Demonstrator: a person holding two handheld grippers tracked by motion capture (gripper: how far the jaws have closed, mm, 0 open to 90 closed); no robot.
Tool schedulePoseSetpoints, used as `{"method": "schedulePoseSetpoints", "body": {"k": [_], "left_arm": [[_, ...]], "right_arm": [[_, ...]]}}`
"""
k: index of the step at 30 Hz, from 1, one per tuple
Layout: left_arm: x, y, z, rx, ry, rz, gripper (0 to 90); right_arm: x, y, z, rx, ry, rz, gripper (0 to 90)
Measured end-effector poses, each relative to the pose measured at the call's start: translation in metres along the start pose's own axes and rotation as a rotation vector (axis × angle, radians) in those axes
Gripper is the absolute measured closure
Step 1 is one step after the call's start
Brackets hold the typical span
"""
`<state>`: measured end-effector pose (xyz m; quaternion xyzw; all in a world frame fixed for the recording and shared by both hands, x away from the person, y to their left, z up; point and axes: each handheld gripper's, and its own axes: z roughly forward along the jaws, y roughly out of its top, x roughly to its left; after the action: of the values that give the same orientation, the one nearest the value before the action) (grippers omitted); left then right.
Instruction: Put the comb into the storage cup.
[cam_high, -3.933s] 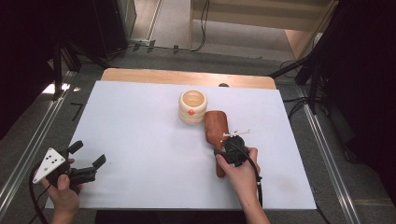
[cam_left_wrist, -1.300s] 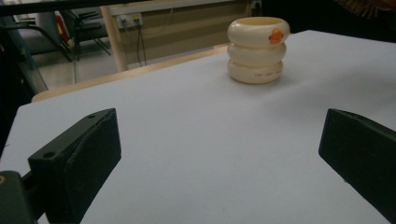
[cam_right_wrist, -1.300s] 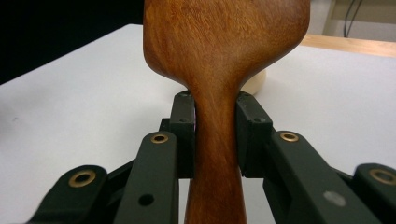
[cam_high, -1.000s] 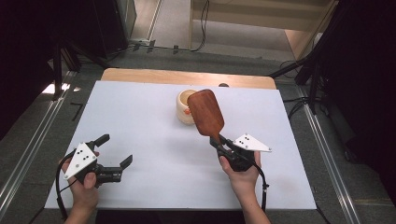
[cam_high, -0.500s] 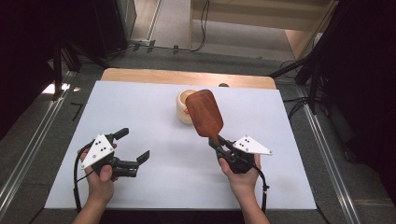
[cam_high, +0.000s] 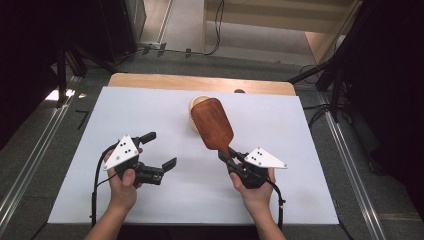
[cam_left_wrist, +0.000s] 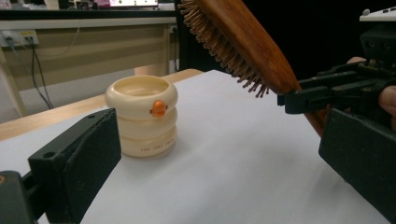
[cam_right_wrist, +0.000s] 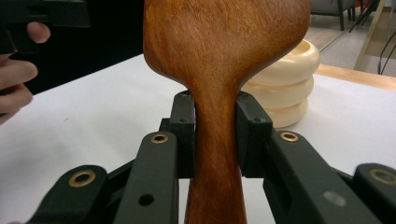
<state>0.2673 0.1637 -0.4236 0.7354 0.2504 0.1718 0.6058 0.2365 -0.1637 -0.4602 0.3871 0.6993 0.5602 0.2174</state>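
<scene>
A wooden hairbrush (cam_high: 213, 123) is being held by its handle in the right gripper (cam_high: 231, 156), whose jaws are being pressed against both sides of the narrow neck just below the paddle, as seen in the right gripper view (cam_right_wrist: 215, 135). The brush is being carried above the tabletop (cam_high: 280, 125), its head tilted up and away toward the far edge, with the bristles (cam_left_wrist: 219, 42) facing down and toward the left side. Behind the brush head, a cream ribbed cup (cam_left_wrist: 141, 115) with a small orange knob (cam_left_wrist: 159, 108) is being left standing upright on the tabletop near the middle of the far edge; in the high view it is being partly covered by the brush head. The left gripper (cam_high: 161, 150) is being held over the near left part of the tabletop, its jaws spread wide with nothing between them, aimed toward the cup and the brush
</scene>
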Motion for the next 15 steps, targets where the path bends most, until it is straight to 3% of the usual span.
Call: {"method": "schedulePoseSetpoints", "body": {"k": [8,9,15], "left_arm": [[-0.005,0.01,0.012,-0.041,-0.023,-0.02,0.0],[-0.006,0.011,0.013,-0.041,-0.01,-0.018,0.0],[-0.009,0.017,0.022,-0.035,-0.039,-0.024,0.0]], "right_arm": [[0.009,0.0,0.001,-0.002,0.029,-0.009,70.4],[0.009,0.0,0.001,-0.002,0.029,-0.009,70.4],[0.016,0.001,0.002,-0.007,0.047,-0.024,70.5]]}}
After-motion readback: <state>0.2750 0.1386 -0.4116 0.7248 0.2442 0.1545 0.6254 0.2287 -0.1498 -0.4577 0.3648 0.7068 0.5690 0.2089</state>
